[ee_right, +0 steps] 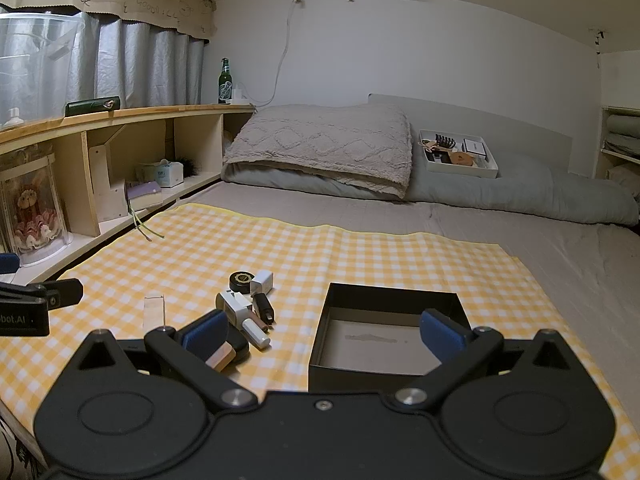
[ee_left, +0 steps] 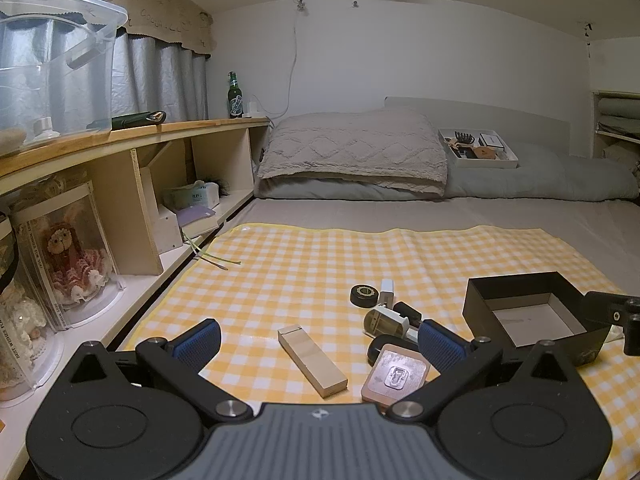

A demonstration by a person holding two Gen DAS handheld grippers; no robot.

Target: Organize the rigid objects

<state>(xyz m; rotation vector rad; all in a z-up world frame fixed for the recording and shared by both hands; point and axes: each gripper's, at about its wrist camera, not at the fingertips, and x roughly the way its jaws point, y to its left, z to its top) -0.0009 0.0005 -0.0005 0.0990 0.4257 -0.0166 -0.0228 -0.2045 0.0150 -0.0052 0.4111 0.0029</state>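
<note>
two grippers are hovering over a yellow checked cloth (ee_left: 280, 256) spread on a bed (ee_right: 520, 236), jaws standing wide and holding nothing.

the left gripper (ee_left: 320, 340) is hanging above a beige box (ee_left: 312, 362) lying beside a copper tin (ee_left: 396, 374) and a black puck (ee_left: 364, 295); the right gripper (ee_right: 324, 334) is facing an open black box (ee_right: 352, 376) sitting just right of the cluster.
</note>
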